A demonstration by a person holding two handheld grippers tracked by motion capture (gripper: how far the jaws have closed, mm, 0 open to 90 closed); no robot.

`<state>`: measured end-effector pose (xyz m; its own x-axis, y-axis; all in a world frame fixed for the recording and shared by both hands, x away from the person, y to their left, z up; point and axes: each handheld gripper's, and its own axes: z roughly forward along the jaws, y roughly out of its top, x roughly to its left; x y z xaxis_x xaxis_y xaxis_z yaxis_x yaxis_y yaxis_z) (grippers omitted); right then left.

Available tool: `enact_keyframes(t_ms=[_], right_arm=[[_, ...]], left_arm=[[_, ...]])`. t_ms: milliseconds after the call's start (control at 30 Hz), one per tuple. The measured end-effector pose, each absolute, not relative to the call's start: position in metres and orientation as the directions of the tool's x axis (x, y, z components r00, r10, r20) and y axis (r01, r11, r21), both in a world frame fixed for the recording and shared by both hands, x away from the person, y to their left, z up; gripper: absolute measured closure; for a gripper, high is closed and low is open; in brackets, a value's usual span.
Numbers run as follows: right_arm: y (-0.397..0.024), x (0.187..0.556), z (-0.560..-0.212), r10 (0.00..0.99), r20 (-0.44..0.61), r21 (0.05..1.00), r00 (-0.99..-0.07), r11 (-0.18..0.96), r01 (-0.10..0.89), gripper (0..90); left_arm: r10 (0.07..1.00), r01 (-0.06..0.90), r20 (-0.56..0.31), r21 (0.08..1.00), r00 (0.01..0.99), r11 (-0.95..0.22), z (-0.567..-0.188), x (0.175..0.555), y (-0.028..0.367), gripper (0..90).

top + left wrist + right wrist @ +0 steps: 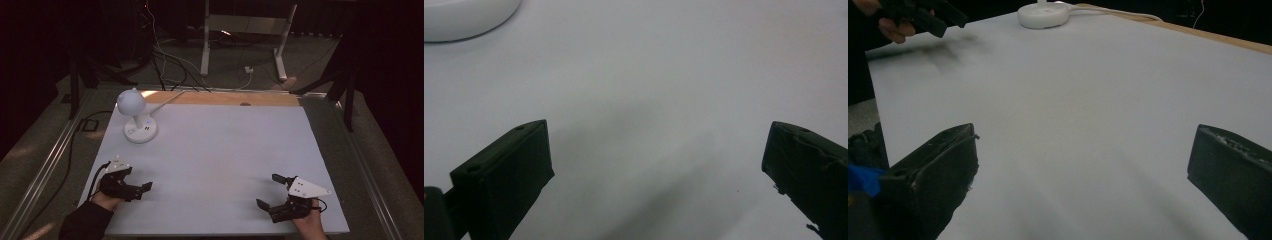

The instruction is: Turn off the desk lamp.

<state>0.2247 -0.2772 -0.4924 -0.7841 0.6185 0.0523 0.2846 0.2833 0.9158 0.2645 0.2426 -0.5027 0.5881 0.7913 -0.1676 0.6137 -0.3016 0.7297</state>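
A white desk lamp (135, 106) with a round head and a round base stands at the far left of the white table sheet (220, 150). My left gripper (142, 190) hovers near the front left edge, open, with nothing between its jaws. In the left gripper view its jaws (656, 165) stand wide apart over bare sheet, and the lamp base (464, 17) is at the top left. My right gripper (269, 190) is near the front right edge, open and empty. In the right gripper view its jaws (1083, 160) point across the sheet toward the lamp base (1043, 15).
The lamp's cable (167, 99) runs off the back over a bare wooden strip (225, 98). Metal rails (47, 165) flank the table. A white stand (245, 30) and loose cables lie on the floor behind. The other hand with its gripper (923, 17) shows far off.
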Motion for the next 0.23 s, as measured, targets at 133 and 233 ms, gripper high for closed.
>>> enact_keyframes(t_ms=[133, 233], right_arm=[[-0.2764, 0.2246, -0.4929, 0.614, 0.055, 0.914, -0.787, 0.286, 0.287, 0.0], [-0.2759, 0.2246, -0.4931, 0.613, 0.054, 0.913, -0.789, 0.29, 0.288, 0.0]], left_arm=[[0.766, 0.584, -0.152, 0.742, 0.625, -0.33, -0.506, 0.2584, 0.2416, 0.5], [0.766, 0.578, -0.142, 0.745, 0.626, -0.334, -0.5068, 0.2586, 0.2412, 0.5]])
